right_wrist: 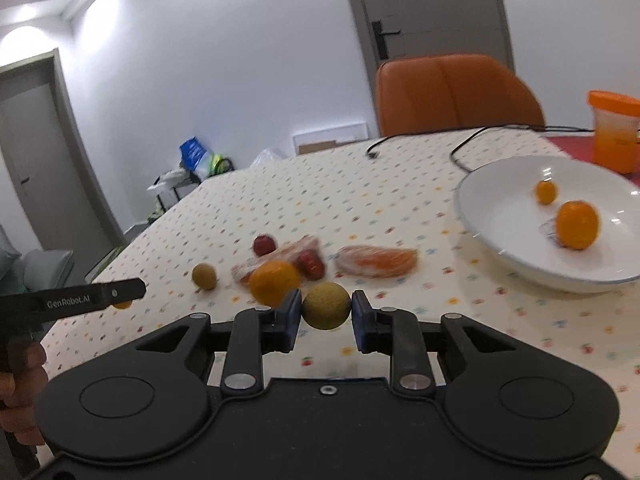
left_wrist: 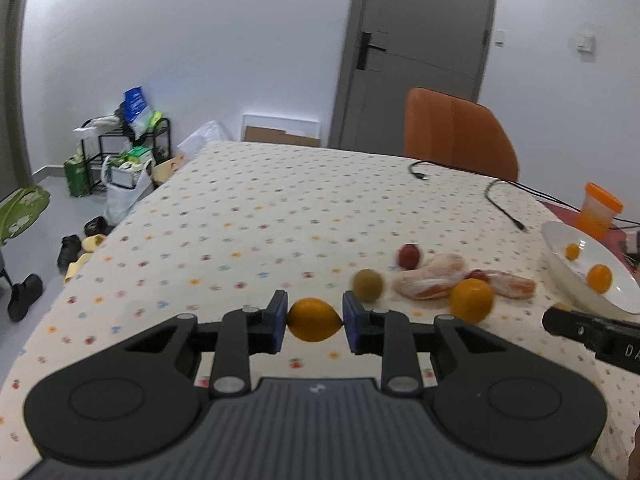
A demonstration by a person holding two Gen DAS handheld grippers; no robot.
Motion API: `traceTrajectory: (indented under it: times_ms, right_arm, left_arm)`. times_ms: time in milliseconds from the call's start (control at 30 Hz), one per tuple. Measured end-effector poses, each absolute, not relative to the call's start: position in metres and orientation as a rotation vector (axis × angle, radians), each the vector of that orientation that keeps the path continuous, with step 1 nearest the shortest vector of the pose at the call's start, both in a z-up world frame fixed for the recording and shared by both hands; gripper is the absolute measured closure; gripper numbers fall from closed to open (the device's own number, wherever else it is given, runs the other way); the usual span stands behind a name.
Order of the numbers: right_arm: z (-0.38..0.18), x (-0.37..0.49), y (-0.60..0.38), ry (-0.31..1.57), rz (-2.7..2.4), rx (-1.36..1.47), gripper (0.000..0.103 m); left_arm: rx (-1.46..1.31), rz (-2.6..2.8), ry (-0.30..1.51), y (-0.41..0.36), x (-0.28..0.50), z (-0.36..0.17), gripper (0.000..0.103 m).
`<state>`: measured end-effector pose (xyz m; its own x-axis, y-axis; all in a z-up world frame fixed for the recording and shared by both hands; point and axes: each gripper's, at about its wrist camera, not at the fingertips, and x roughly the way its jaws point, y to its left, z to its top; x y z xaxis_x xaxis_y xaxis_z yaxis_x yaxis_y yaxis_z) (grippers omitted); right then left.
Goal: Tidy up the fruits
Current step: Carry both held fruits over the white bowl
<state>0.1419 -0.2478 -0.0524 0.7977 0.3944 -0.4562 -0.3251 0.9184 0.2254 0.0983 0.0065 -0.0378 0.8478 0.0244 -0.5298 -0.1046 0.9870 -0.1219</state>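
Left gripper [left_wrist: 315, 320]: pinches a lemon [left_wrist: 315, 319].
Right gripper [right_wrist: 326, 312]: pinches a brown fruit [right_wrist: 326, 306].
Bowl [right_wrist: 500, 248]: 2 oranges in.
Left: about 6 pieces on the table [right_wrist: 360, 184].

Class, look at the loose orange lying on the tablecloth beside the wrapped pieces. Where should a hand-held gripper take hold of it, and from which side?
Grip the orange across its widest middle, coming from above. It is round, so any lower or higher bite would probably slip. A red fruit and wrapped pieces crowd its far side, leaving little room for a level approach.
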Motion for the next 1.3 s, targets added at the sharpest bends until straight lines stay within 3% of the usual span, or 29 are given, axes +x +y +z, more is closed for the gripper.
traceTrajectory:
  times_ms: [1300]
  right_arm:
    - [-0.045, 0.124, -0.380, 0.353, 0.198, 0.303, 0.078]
  left_arm:
    - [0.001, -0.192, 0.488, -0.156, 0.136, -0.008, 0.075]
